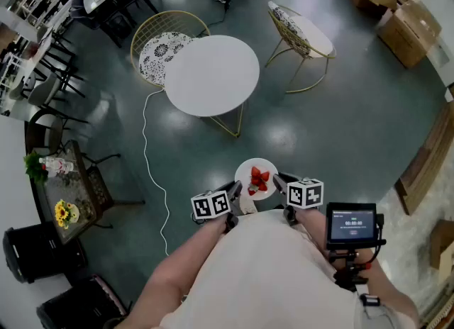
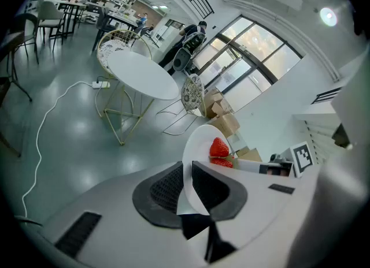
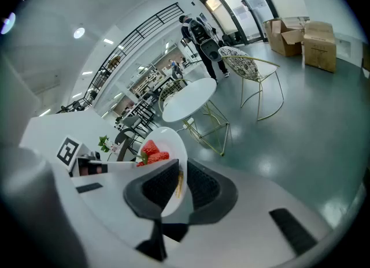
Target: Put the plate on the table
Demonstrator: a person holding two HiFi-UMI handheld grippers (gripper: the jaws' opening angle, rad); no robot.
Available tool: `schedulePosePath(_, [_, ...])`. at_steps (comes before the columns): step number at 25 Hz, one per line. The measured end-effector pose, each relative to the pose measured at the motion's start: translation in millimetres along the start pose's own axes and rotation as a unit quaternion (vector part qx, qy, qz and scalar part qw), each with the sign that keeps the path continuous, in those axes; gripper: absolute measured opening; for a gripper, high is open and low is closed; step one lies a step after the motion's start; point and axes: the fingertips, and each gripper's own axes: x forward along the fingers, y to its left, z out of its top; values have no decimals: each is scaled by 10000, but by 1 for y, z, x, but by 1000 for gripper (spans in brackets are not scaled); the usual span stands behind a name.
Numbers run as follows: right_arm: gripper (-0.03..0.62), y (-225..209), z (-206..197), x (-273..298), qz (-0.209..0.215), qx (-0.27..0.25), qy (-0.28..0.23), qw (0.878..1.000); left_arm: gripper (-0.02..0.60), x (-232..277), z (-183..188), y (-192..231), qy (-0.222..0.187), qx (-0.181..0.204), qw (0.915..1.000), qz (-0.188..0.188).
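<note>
Bright indoor light, ceiling lamps and window glare, glossy floor (image 1: 333,115) reflections, strong fisheye warping, dark corners

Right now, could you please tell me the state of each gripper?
Left gripper: shut on the rim of the white plate, which carries strawberries.
Right gripper: shut on the plate's opposite rim.

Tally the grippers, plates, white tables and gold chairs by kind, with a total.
Grippers: 2, the left gripper and the right gripper
Plate: 1
White table: 1
Gold chairs: 2, the left chair and the right chair
Total: 6
</note>
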Motion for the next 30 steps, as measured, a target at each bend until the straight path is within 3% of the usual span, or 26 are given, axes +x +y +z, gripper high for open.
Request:
schedulePosePath(4, [55,4,25,27,262,-263,-232,9990,52,4,20,12,-376,42,9992,87])
schedulePosePath(9, [55,-21,18,-43,350,-337,-344,9982,52,8,-12,-56,-549,46,9985,57])
schedulePosePath(13, [55,-36,21,-68,497,-363,-424,9972,51,17,-21,-84,-662,111,9977,77])
schedulePosePath(26, [55,-72,20,-112,736,-504,-345,9954,52,39,-49,-131,-840,81,9962,218])
schedulePosePath(30, [55,-81,5,-120,767,-357,-308,9959,51,40,-68,-133,-722,-10,9968,341])
